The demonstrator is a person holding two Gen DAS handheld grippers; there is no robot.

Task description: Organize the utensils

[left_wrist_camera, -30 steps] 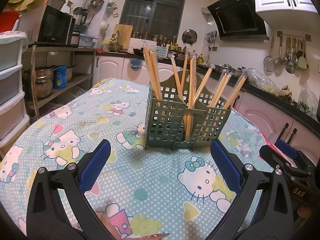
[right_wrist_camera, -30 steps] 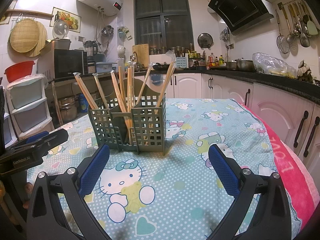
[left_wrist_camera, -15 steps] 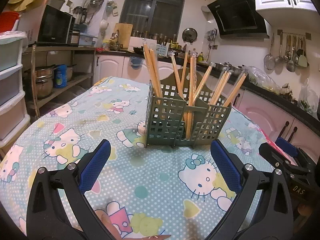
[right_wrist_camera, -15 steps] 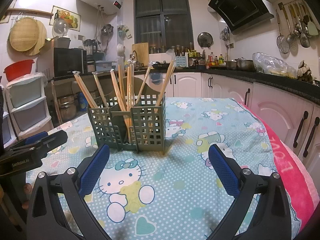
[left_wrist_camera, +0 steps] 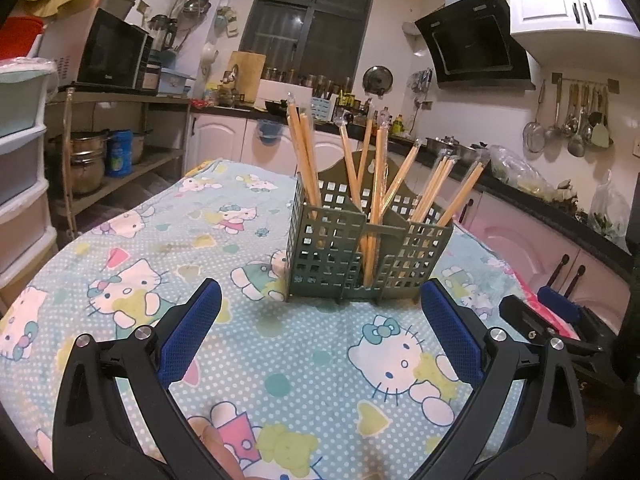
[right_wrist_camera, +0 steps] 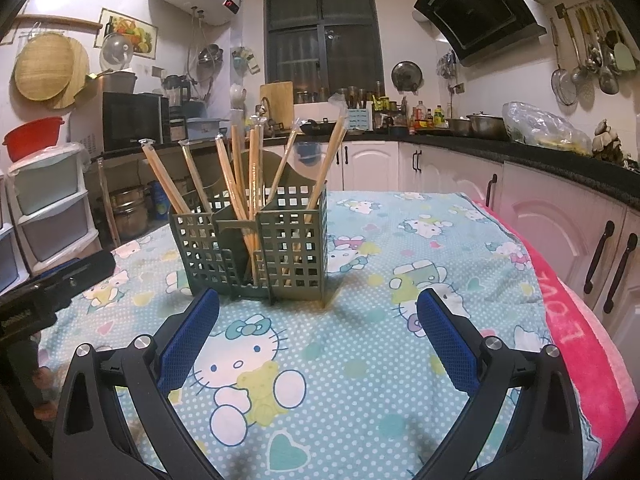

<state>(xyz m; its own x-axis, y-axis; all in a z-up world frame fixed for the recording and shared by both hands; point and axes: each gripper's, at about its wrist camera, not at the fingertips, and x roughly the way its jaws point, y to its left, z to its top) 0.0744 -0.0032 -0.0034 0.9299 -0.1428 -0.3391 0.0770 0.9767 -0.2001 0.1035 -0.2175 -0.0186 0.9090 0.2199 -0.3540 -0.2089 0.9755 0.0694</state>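
A grey-green slotted utensil holder (left_wrist_camera: 366,258) (right_wrist_camera: 256,252) stands upright on the cartoon-cat tablecloth (left_wrist_camera: 168,264) (right_wrist_camera: 404,272). Several wrapped pairs of wooden chopsticks (left_wrist_camera: 304,160) (right_wrist_camera: 236,176) lean in its compartments. My left gripper (left_wrist_camera: 320,324) hovers open in front of the holder, with nothing between its blue pads (left_wrist_camera: 190,330). Facing the holder from the other side, my right gripper (right_wrist_camera: 318,330) is open and empty as well, its blue pads (right_wrist_camera: 446,340) wide apart. Each gripper shows at the edge of the other's view: the right one (left_wrist_camera: 556,320), the left one (right_wrist_camera: 52,284).
Stacked plastic drawers (left_wrist_camera: 20,168) and a shelf with pots (left_wrist_camera: 88,160) stand to the left of the table. White cabinets and a dark counter (right_wrist_camera: 520,160) run along the right and back. A pink towel (right_wrist_camera: 572,320) covers the table's right edge.
Both grippers have drifted slightly and the holder sits a little higher in each view. Both stay open and nothing has been taken hold of.
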